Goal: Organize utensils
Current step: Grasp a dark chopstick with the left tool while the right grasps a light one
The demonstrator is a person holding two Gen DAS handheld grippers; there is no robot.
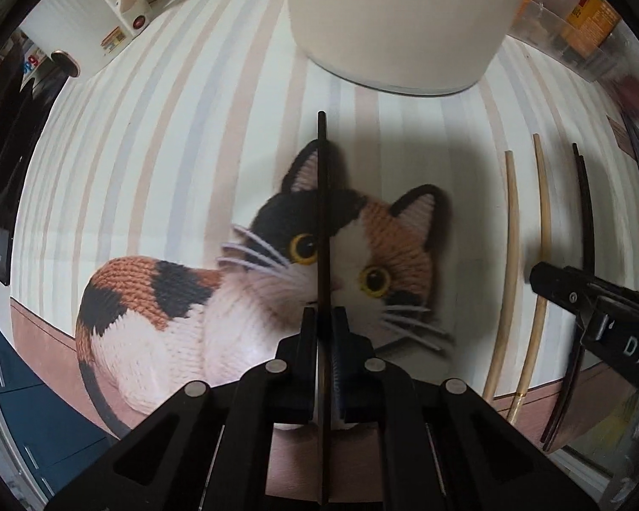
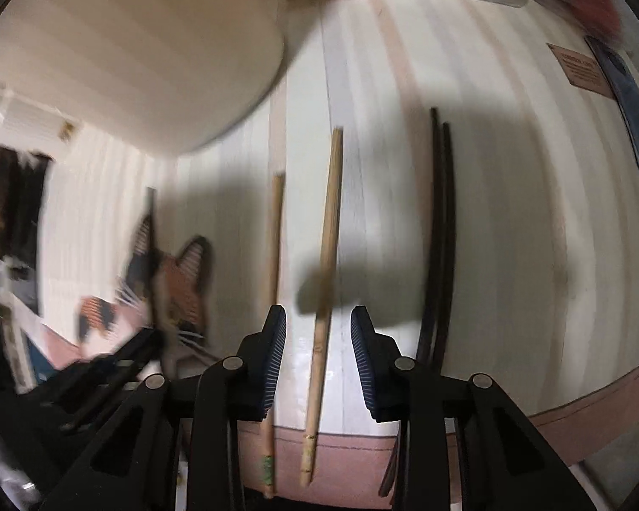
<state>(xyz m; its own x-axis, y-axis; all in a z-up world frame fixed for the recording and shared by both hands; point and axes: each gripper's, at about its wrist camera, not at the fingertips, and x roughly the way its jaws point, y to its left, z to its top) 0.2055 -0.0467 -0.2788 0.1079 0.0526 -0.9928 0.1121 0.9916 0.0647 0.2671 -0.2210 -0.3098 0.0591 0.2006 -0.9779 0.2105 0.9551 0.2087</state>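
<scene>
Left wrist view: left gripper (image 1: pixel 323 328) fingers pinch a thin dark chopstick (image 1: pixel 322 221) over the cat-print worktop (image 1: pixel 149 149); right gripper (image 2: pixel 318 332) fingers stand spread around a pale bamboo chopstick (image 2: pixel 326 281), untouched; closing off-centre could roll it aside.

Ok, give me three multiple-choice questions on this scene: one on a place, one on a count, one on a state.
1. The pale chopsticks lie: A in a drawer; B on a plate; C on the striped mat.
2. How many pale chopsticks? A one; B two; C four.
3. The left tongs are: A shut on a dark chopstick; B wide open; C shut on a spoon.

C: stripes show under them. B: two lie side by side. A: the pads pinch the dark stick.
</scene>
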